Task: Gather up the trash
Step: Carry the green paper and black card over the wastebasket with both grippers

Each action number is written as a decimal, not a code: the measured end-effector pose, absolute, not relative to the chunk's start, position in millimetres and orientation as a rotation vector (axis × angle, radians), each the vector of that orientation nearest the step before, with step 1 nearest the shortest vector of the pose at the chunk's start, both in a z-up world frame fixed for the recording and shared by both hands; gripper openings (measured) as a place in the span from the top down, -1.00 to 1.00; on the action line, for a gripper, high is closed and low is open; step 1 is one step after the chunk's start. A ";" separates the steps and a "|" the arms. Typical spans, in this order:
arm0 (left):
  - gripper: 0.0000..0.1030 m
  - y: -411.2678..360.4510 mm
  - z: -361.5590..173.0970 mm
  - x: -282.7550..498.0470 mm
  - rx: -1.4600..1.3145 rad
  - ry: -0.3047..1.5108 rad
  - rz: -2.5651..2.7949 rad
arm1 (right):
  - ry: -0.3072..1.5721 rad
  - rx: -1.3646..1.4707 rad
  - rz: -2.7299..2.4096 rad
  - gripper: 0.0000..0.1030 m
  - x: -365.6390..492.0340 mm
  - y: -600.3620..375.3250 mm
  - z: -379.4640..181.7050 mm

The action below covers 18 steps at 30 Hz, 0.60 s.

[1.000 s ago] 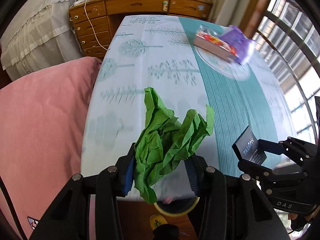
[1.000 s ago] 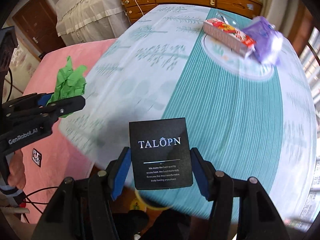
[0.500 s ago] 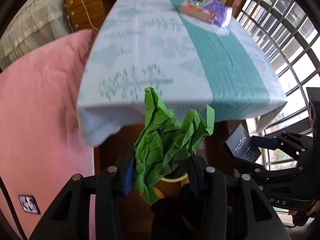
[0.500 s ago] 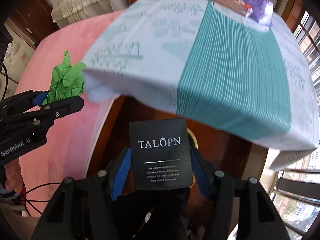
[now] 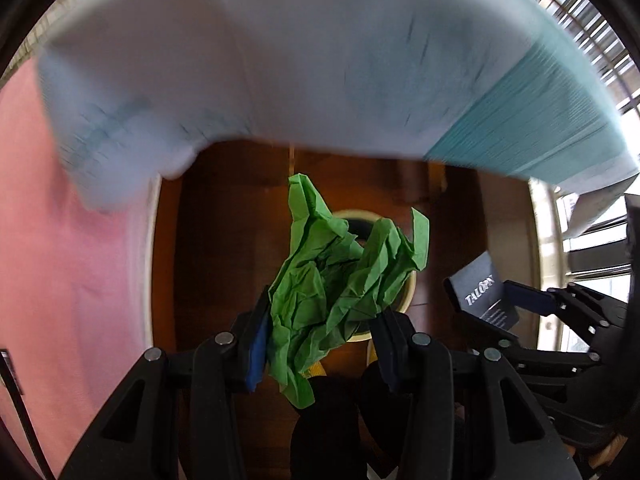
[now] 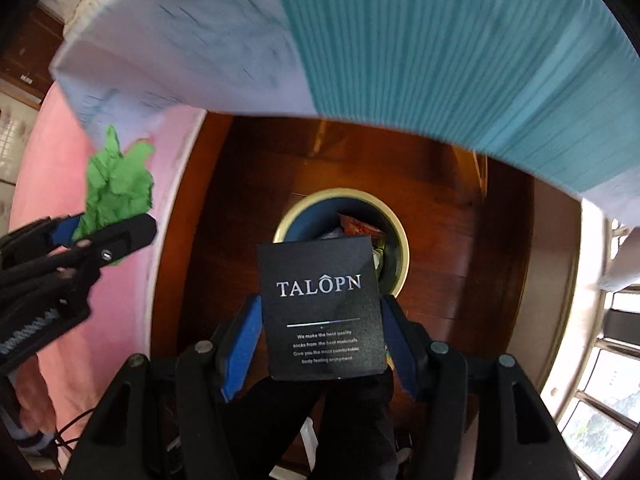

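Green paper (image 5: 340,292): crumpled, clenched in left gripper (image 5: 320,340) jaws, above bin (image 6: 400,248).
Black card (image 6: 324,308): flat, "TALOPN", clenched in right gripper (image 6: 320,340) jaws, over bin.
Around: tablecloth (image 6: 400,40) overhanging; wood floor (image 6: 460,240).

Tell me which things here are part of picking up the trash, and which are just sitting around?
Part of the job:
- green crumpled paper, gripped by the left gripper
- black card, gripped by the right gripper
- trash bin on the floor below, already holding wrappers

Just there:
- tablecloth
- pink bedcover
- window
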<state>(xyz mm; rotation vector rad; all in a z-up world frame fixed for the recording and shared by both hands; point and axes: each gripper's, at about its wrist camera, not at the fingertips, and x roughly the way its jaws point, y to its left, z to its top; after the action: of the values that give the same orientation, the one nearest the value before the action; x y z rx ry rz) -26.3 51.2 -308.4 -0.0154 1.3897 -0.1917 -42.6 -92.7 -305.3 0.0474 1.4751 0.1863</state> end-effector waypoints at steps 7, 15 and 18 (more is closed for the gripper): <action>0.17 35.8 -404.8 -21.0 -0.099 1.451 -0.246 | 1.492 0.178 0.147 -0.16 -48.0 -121.8 -389.4; 0.01 25.3 -458.6 -16.9 -0.129 1.497 -0.329 | 1.497 0.365 0.108 -0.17 -45.1 -149.8 -455.7; -0.47 25.4 -466.4 -17.8 -0.113 1.496 -0.329 | 1.503 0.403 0.091 -0.17 -42.6 -152.1 -468.2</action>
<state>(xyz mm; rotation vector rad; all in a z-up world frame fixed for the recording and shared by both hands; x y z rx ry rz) -17.8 25.4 -466.4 -0.1133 1.4963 -0.3292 -42.6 -152.1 -468.2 0.4025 1.5030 0.0906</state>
